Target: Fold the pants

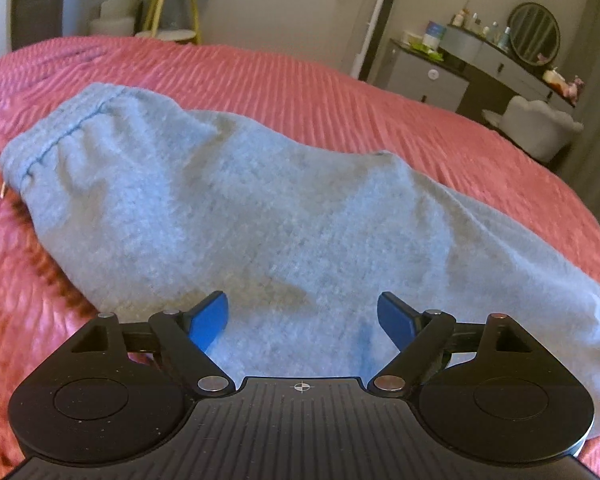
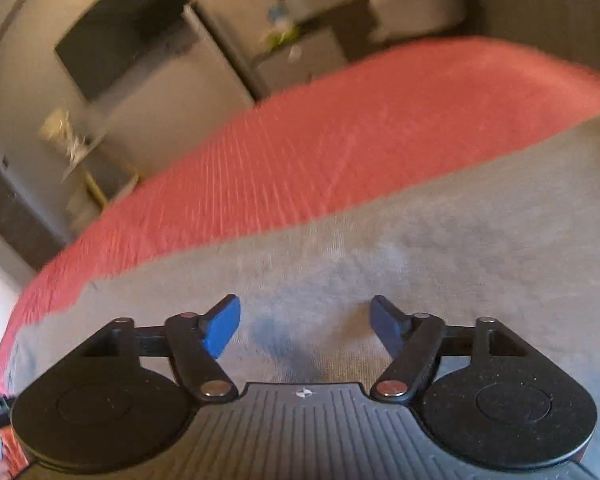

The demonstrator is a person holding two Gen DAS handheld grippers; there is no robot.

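Hovering wide open and empty, the left gripper [image 1: 302,320] and right gripper [image 2: 304,326] look ready to grab the gray pants [image 1: 228,208], laid flat from 10 to 4 o'clock on the pink bedspread [image 1: 340,92].

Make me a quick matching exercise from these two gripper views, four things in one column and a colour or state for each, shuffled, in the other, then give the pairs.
Things:
1. pants
2. bedspread
3. left gripper
4. round mirror

Matches:
A. red, ribbed
B. jaws open, above grey fabric
C. grey, lying on the bed
D. dark-framed, standing on the dresser

Pairs: 1-C, 2-A, 3-B, 4-D
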